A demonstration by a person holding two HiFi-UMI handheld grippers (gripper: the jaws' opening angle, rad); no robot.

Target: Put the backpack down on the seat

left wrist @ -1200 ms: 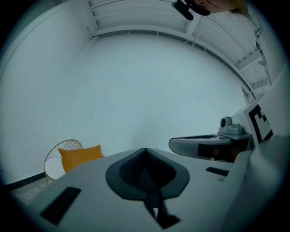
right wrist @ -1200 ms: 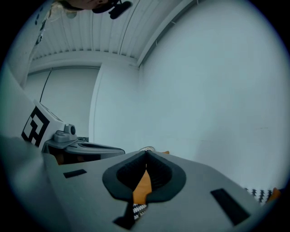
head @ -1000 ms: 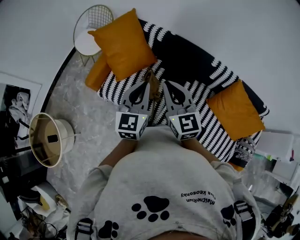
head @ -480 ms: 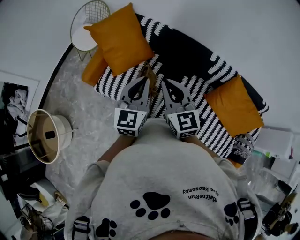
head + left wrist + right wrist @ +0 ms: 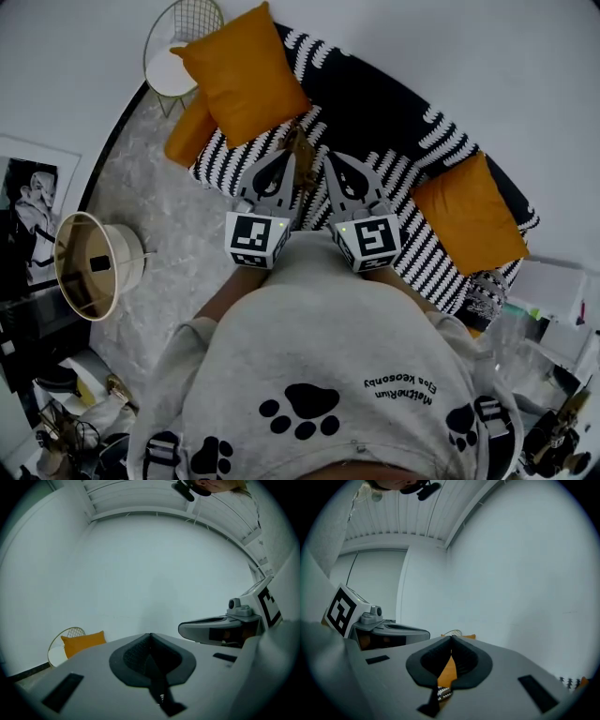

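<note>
While the person stood facing the sofa, the left gripper (image 5: 286,159) and the right gripper (image 5: 331,159) were held side by side just above the middle of the frame, tips pointing over the black-and-white striped seat (image 5: 412,202). Seen from its own camera, the left gripper (image 5: 150,635) had its jaws clenched together on nothing, and the right gripper (image 5: 451,639) was likewise clamped empty, with only a sliver of orange and stripes showing past its pads. The backpack straps (image 5: 165,454) lay over the person's shoulders at the bottom corners of the frame; the pack's body was out of view. One orange cushion (image 5: 246,80) leaned at the upper left of the sofa, another (image 5: 469,220) lay at its right end.
</note>
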